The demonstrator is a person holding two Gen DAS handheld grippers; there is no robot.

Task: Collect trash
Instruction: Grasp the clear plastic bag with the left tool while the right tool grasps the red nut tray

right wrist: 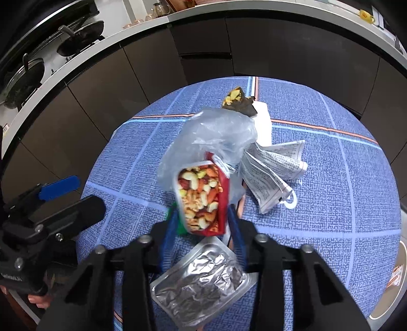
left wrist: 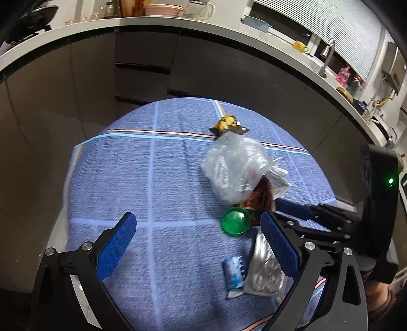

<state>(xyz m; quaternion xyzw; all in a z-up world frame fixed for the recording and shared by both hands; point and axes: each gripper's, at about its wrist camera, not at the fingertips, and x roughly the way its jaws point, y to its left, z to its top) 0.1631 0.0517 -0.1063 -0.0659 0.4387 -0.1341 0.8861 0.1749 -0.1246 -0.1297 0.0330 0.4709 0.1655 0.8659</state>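
Note:
Trash lies on a round table with a blue cloth [left wrist: 127,178]. My right gripper [right wrist: 203,224] is shut on a red nut-mix wrapper [right wrist: 201,196] and holds it above the table; the wrapper also shows in the left wrist view [left wrist: 262,196]. Beyond it are a crumpled clear plastic bag [right wrist: 216,132], a printed paper leaflet [right wrist: 274,165] and a dark yellow wrapper [right wrist: 239,101]. A silver foil pouch [right wrist: 201,280] lies under the gripper. My left gripper [left wrist: 198,242] is open and empty above the cloth, left of a green round lid [left wrist: 235,220], a small blue-white wrapper [left wrist: 235,275] and the foil pouch [left wrist: 264,270].
Dark curved cabinets [left wrist: 142,66] under a white counter [left wrist: 178,24] ring the far side of the table. Pans sit on a stove [right wrist: 51,51] at the left. A sink tap [left wrist: 328,53] and a yellow mug [left wrist: 300,47] stand on the counter at the right.

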